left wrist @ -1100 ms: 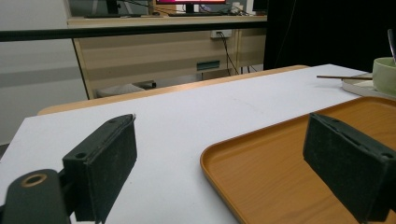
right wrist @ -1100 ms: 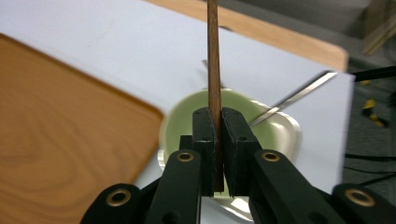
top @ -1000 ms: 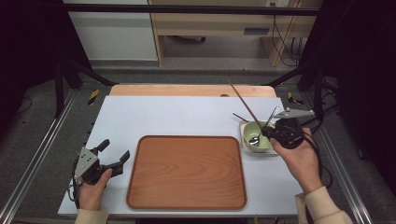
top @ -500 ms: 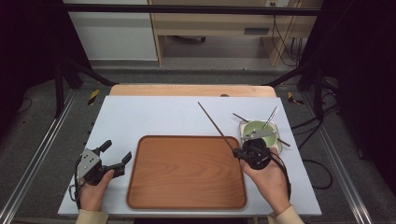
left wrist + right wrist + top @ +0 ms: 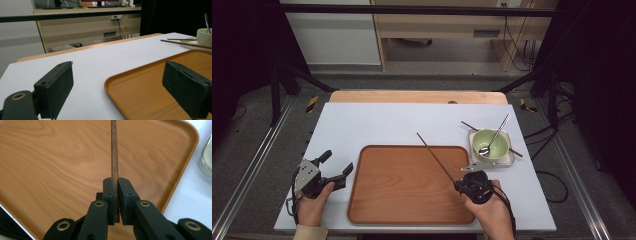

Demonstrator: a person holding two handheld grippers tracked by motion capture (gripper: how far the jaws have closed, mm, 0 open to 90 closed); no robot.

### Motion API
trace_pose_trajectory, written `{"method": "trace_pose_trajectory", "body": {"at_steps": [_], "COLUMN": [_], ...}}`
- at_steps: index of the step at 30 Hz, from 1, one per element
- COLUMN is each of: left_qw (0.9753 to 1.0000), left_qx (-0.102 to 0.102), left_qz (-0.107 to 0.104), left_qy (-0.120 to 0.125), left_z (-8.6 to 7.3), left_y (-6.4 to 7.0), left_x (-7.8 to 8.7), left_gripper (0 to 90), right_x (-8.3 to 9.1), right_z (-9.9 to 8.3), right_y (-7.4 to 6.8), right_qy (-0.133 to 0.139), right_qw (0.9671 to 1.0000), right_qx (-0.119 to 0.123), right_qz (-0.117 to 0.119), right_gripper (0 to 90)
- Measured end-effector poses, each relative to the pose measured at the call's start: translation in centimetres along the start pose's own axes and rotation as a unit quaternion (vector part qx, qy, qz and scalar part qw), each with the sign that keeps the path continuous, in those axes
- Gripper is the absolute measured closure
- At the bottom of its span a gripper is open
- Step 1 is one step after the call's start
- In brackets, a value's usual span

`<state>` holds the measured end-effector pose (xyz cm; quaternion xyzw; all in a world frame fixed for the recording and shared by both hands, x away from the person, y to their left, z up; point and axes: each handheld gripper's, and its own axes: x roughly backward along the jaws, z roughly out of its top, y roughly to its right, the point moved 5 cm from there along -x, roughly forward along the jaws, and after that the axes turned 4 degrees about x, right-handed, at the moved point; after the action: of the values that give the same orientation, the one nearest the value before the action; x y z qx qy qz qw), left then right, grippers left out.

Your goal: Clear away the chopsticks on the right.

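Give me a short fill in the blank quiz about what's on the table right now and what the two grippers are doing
1. The right gripper has its jaws shut on a wooden ____.
2. The chopstick it holds slants above the brown ____.
3. The spoon stands in the green ____.
4. The left gripper has its jaws ____.

Missing words: chopstick; tray; bowl; open

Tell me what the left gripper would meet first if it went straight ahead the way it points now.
Probably the wooden tray: the open left gripper points across the white table, and its right-hand jaw already sits over the tray's near rim. Farther along lie the chopstick and green bowl; depth is unclear.
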<state>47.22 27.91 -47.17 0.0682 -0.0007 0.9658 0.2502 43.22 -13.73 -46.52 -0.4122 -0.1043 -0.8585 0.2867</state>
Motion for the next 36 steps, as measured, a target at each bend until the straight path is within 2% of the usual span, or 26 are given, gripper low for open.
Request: {"method": "trace_pose_trajectory", "body": {"at_steps": [7, 13, 18, 20, 22, 23, 26, 30, 33, 36], "left_qw": [1.0, 1.0, 1.0, 1.0, 1.0, 1.0, 1.0, 1.0, 1.0, 1.0], "left_qx": [0.001, 0.0, 0.001, -0.002, -0.001, -0.002, 0.002, 0.001, -0.001, -0.001], "left_qz": [0.001, 0.002, 0.002, 0.002, 0.002, 0.003, 0.003, 0.003, 0.002, 0.003], "left_qy": [0.001, 0.001, -0.001, -0.002, 0.0, -0.001, 0.0, 0.001, 0.0, 0.001], "left_z": [0.0, 0.0, 0.0, 0.0, 0.0, 0.0, -0.1, 0.0, 0.0, 0.0], "left_y": [-0.2, -0.2, -0.2, 0.0, 0.0, -0.1, -0.2, -0.3, -0.1, -0.1], "left_x": [0.1, 0.3, 0.1, 0.1, 0.2, 0.2, 0.3, 0.3, 0.3, 0.3], "left_gripper": [9.6, 9.6, 9.7, 9.6, 9.6, 9.6, 9.6, 9.7, 9.7, 9.6], "right_x": [-0.2, -0.3, -0.3, -0.2, -0.1, 0.0, 0.2, 0.4, 0.2, 0.1], "right_z": [-1.7, -2.7, -4.1, -4.9, -5.0, -5.2, -5.4, -5.5, -5.5, -5.6], "right_y": [-0.4, -0.6, -0.6, -0.3, -0.3, -0.4, -0.2, 0.1, -0.1, -0.2], "right_qy": [-0.001, -0.008, -0.016, -0.015, -0.015, -0.018, -0.018, -0.018, -0.027, -0.034], "right_qw": [0.9999, 0.9998, 0.9996, 0.9991, 0.999, 0.9984, 0.9981, 0.9982, 0.9978, 0.9979], "right_qx": [-0.014, -0.016, -0.019, -0.03, -0.033, -0.046, -0.052, -0.049, -0.053, -0.046], "right_qz": [-0.003, -0.006, -0.016, -0.025, -0.025, -0.025, -0.029, -0.03, -0.029, -0.03], "right_gripper": [84.7, 84.7, 84.7, 84.6, 84.7, 84.6, 84.7, 84.6, 84.6, 84.5]}}
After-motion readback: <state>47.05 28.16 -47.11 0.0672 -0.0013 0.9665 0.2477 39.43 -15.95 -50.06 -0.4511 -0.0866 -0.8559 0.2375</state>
